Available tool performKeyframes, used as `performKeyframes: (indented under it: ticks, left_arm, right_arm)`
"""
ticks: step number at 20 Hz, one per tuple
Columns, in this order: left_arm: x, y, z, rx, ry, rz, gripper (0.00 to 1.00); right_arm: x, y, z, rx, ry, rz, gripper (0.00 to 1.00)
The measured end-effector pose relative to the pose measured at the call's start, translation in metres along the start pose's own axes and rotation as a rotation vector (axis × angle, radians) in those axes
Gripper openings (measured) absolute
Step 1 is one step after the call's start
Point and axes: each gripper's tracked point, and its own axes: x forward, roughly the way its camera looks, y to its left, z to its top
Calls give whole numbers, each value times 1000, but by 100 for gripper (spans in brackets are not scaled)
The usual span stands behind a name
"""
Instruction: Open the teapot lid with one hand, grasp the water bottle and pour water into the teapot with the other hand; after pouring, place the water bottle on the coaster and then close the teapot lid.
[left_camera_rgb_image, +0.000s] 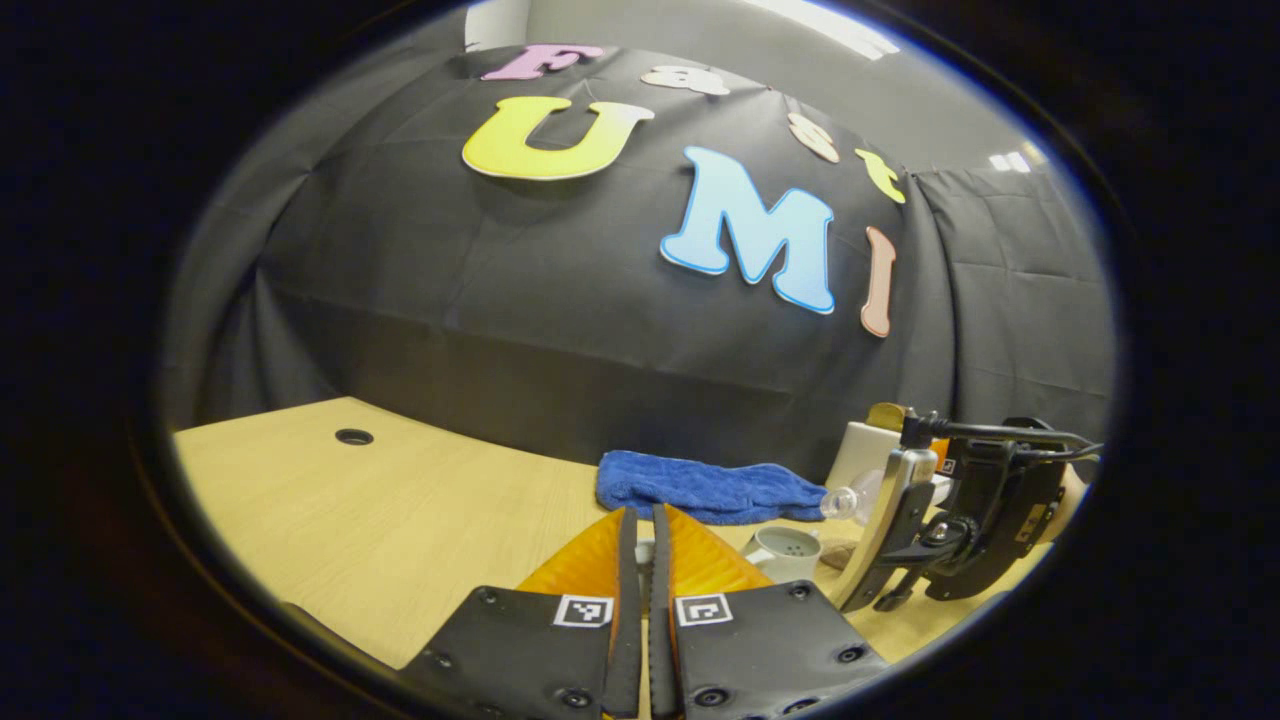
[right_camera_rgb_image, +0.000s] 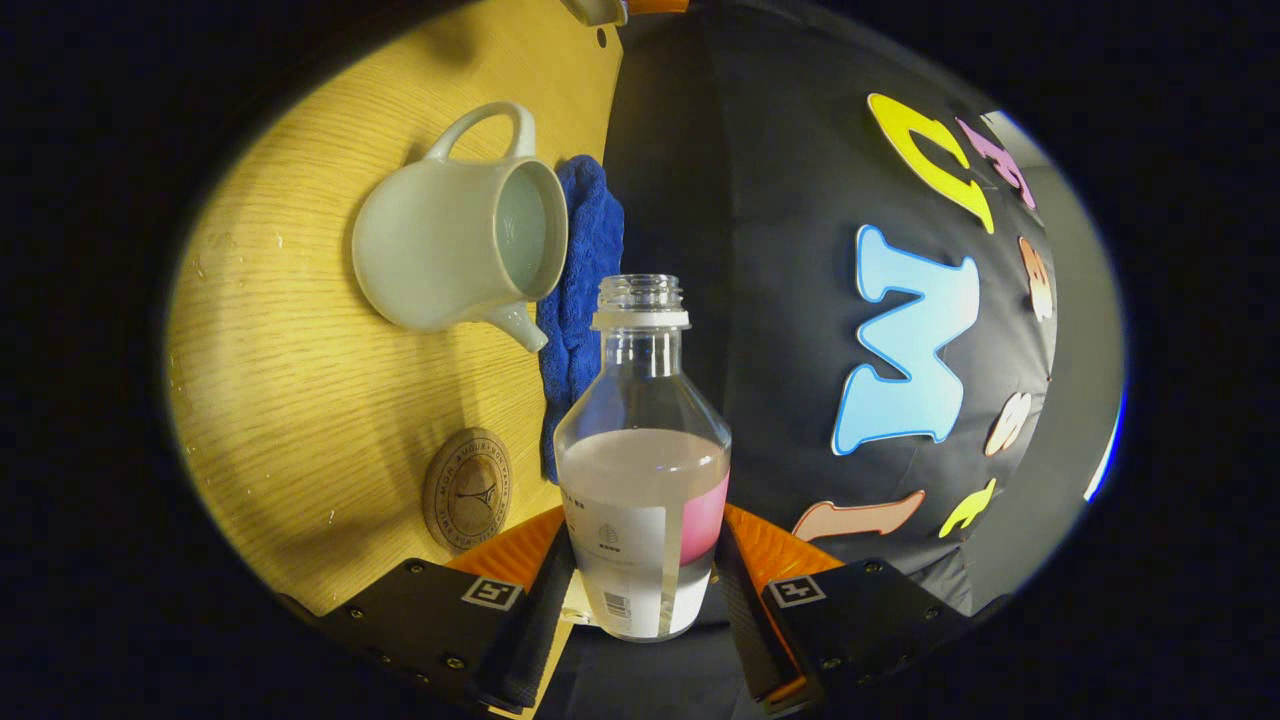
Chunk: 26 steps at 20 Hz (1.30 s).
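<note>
The clear plastic water bottle (right_camera_rgb_image: 640, 500), uncapped and roughly half full, is clamped at its labelled lower body between both fingers of the right gripper (right_camera_rgb_image: 645, 545). In the right gripper view the pale wooden table (right_camera_rgb_image: 300, 400) stands almost on edge, so the bottle is judged to be tipped well over. The white ceramic teapot (right_camera_rgb_image: 450, 240) is seen at ten o'clock from the bottle's neck, resting on the table with its lid off and its mouth open; some water appears to lie inside, though this is not certain. The round brown coaster (right_camera_rgb_image: 467, 490) lies bare at eight o'clock, near the fingers, and a crumpled blue cloth (right_camera_rgb_image: 580, 280) lies just beyond the teapot. The fingers of the left gripper (left_camera_rgb_image: 642, 515) are drawn nearly together with a pale sliver glimpsed between them; whether the lid is pinched there cannot be told. The lid-opening and bottle grasp are judged done and the pouring to be in hand. The bottle has yet to be set on the coaster and the lid replaced.
</note>
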Motion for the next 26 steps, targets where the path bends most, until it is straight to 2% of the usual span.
performKeyframes:
  ticks: [5, 6, 10, 13, 15, 16, 17, 18, 25, 26]
  left_arm:
    - [1, 2, 1, -24, -6, -2, 12]
    - [0, 3, 1, -35, -6, -2, 8]
    - [0, 12, 2, -95, -9, 3, 9]
    - [0, 17, 2, -132, -13, 6, 11]
    - [-1, 18, 3, -147, -14, 8, 9]
    - [0, 18, 2, -150, -14, 7, 11]
    - [0, 18, 1, -150, -12, 3, 8]
    - [-1, 17, 1, -147, -8, 1, 12]
    - [-1, 17, 2, -141, -6, 1, 9]
    - [0, 16, 2, -141, -6, -1, 12]
  right_arm:
    - [3, -16, 1, -134, -20, -51, 74]
    - [3, -18, 2, -157, -25, -57, 74]
    - [2, -22, 4, -192, -34, -54, 74]
    - [1, -29, 7, -251, -45, -88, 74]
    - [2, -32, 10, -290, -53, -106, 74]
    - [2, -34, 11, -307, -57, -112, 74]
    - [1, -36, 11, -321, -61, -117, 74]
    - [1, -37, 13, -335, -66, -119, 74]
    - [2, -47, 18, -420, -86, -166, 74]
    - [3, -49, 19, -439, -88, -178, 74]
